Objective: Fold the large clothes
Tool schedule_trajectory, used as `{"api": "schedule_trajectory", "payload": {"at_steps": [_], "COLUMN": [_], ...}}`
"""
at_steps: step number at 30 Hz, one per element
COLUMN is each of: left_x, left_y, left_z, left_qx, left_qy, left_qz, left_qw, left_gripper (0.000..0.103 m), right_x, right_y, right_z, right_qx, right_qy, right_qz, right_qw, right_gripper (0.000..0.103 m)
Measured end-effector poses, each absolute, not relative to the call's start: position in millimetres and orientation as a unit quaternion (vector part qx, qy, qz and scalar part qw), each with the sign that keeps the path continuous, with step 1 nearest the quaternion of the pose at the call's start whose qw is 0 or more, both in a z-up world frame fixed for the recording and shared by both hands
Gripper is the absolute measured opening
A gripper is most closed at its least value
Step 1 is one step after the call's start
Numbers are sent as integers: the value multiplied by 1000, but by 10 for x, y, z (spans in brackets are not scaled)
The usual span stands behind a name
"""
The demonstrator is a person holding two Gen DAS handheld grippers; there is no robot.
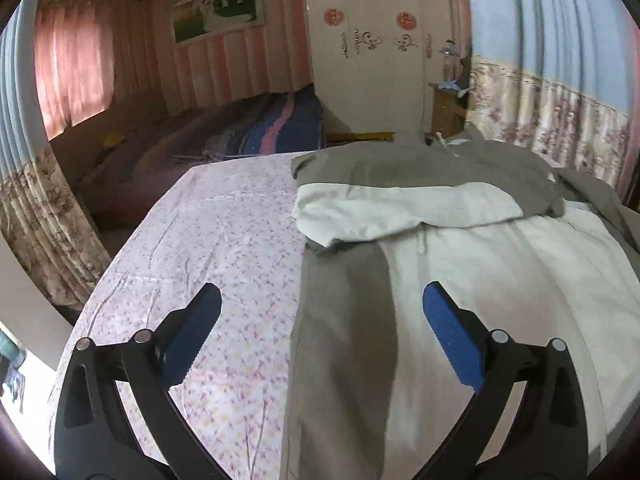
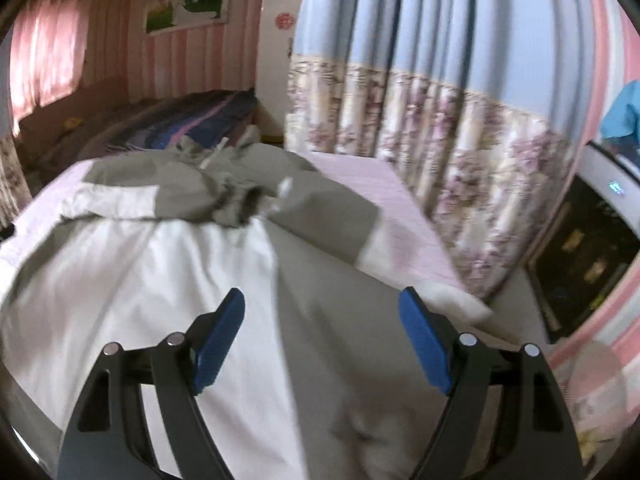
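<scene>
Bedsheet (image 1: 224, 248) of thin cotton, pale pink with a fine sprig print, covered the bed and served as the ground for everything else. Across its right part lay the task's garment, a large hooded jacket (image 1: 460, 264) in soft matte cloth, blocked in olive-grey and off-white, spread flat with shallow creases. One white-cuffed sleeve (image 1: 400, 212) was folded across the jacket's chest, while the grey hood (image 2: 224, 156) sat rumpled at the end of the sheet farthest from the cameras. Beyond that far end stood a cream wardrobe (image 1: 372, 52) with gilt scrollwork and two round red paper emblems; no writing on them could be read. Beside the sheet's right edge hung a pleated curtain (image 2: 420, 100), blue above and floral beige below.

Above the jacket's near hem hovered the left gripper (image 1: 320, 312), its black arms and blue textured pads spread wide, released, nothing between them. The right gripper (image 2: 322, 316) likewise hung over the jacket, pads parted and gripping nothing.
</scene>
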State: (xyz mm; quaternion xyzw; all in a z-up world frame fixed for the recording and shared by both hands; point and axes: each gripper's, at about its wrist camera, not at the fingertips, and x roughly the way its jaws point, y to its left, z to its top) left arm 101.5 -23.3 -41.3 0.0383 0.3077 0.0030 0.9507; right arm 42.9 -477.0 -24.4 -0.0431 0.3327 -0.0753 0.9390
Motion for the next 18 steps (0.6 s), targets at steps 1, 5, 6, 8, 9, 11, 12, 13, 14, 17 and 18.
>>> {"api": "schedule_trajectory", "payload": {"at_steps": [1,5,6,8,9,11,12,13,14,17,18], "left_x": [951,724,687,604,573,565,560,554,542,558,568], "left_y": [-232,-281,-302,-395,-442,-514,-525,-535,-540,-520,-504], "left_z": [-376,-283,-268,-262,-272,-308,-317,-343,-361,-473,-512], "left_qx": [33,25,28,50,59,61,58,53,49,51,49], "left_qy": [308,301,297,282,277,287,289,293,296,305,312], "left_qz": [-3,-19,-19,-15,-16,-31,-35,-35,-36,-26,-25], "left_qw": [951,953,954,958,959,956,955,954,953,951,948], "left_gripper": [100,100,100,100,100,100,100,100,100,100,100], "right_x": [333,122,100,108,120,151,173,182,204,263,285], "right_y": [-4836,-4931,-4940,-4942,-4933,-4905,-4886,-4877,-4869,-4931,-4965], "right_z": [-230,-268,-339,-462,-522,-574,-603,-618,-631,-647,-662], "right_qx": [-39,-25,-30,-37,-39,-44,-53,-60,-67,-65,-55], "right_qy": [334,338,348,362,366,367,369,370,372,380,384], "right_qz": [-77,-66,-64,-67,-70,-72,-82,-88,-97,-121,-122], "right_qw": [938,938,935,929,927,926,924,923,921,915,913], "right_gripper": [80,80,80,80,80,80,80,80,80,80,80]}}
